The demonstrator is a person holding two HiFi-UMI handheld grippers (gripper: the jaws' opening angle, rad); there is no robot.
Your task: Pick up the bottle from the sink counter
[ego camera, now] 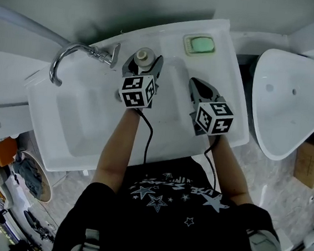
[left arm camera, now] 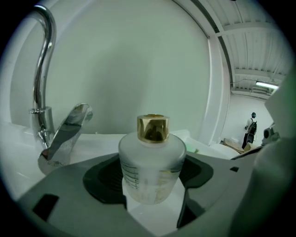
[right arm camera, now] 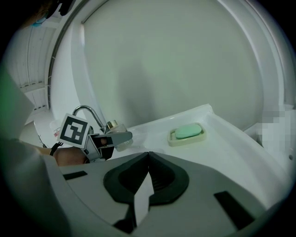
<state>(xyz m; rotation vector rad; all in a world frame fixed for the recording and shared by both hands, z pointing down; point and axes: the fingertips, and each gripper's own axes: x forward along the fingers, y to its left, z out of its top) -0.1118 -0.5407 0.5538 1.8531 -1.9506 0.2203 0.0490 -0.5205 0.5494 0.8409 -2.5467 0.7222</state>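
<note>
Standing on the sink counter [ego camera: 230, 91] just beside the faucet [ego camera: 69, 57]: one bottle [ego camera: 145, 55], frosted body, gold cap, upright.

Item, left gripper [ego camera: 143, 69]: jaws spread wide, one on either side of the bottle. The bottle sits between the dark pads [left arm camera: 104, 178], but its base is on the counter, so nothing is lifted yet.

Item, right gripper [ego camera: 197, 86]: jaws together on nothing, held over the basin, well apart from the bottle.

Step in hand, as I judge it: you have the bottle bracketed and the grasp is not yet made. The next move calls for you to close squarely on the body below the shoulder, not on the cap, then lift straight up so the smooth wall does not slip or tip toward the faucet.

What each view adds:
- Left gripper view: the printed scale on the bottle's side; whether the pads already touch the wall is hard to say from here.
- Right gripper view: its own jaws meeting, and the soap dish [right arm camera: 186, 132] with a green bar.
- Head view: both your arms and a second white basin [ego camera: 287, 102] to the right.
</note>
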